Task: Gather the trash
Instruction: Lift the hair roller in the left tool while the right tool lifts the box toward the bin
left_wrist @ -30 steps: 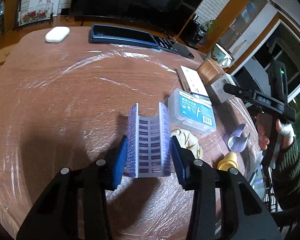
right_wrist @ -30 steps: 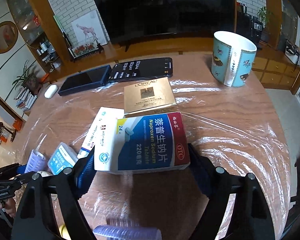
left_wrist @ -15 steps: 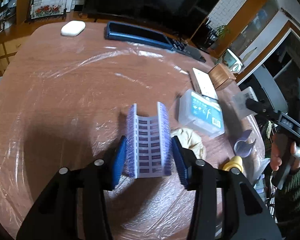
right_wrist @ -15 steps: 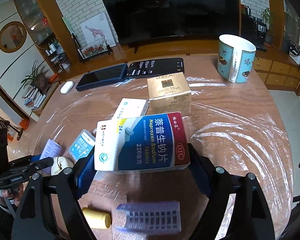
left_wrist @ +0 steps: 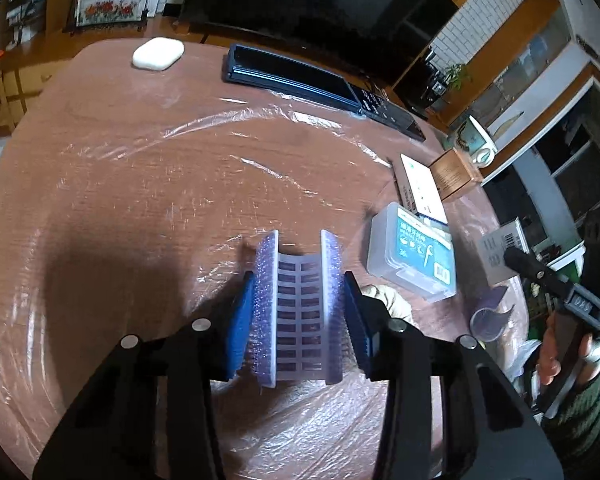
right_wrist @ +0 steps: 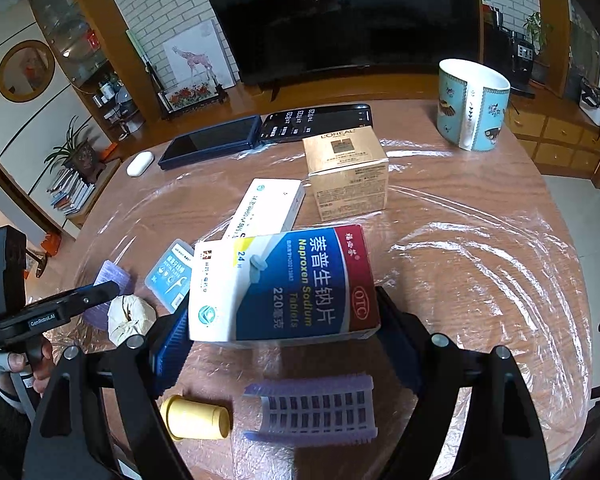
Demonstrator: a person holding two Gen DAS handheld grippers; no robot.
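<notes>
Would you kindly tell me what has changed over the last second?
The right gripper, holding the pill box, drew back from the gold box, bringing a yellow cap and purple roller into view. The left gripper jaws have just closed further on the roller half. Both grips held; other items stayed put.

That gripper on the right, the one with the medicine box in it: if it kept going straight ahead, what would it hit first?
Probably the plastic-covered table. The right gripper, shut on the medicine box, tilts downward, and bare film lies just ahead of it. The gold box stands farther on; depth is unclear.

Patterned mug, two dark phones, white earbud case, framed giraffe picture
</notes>
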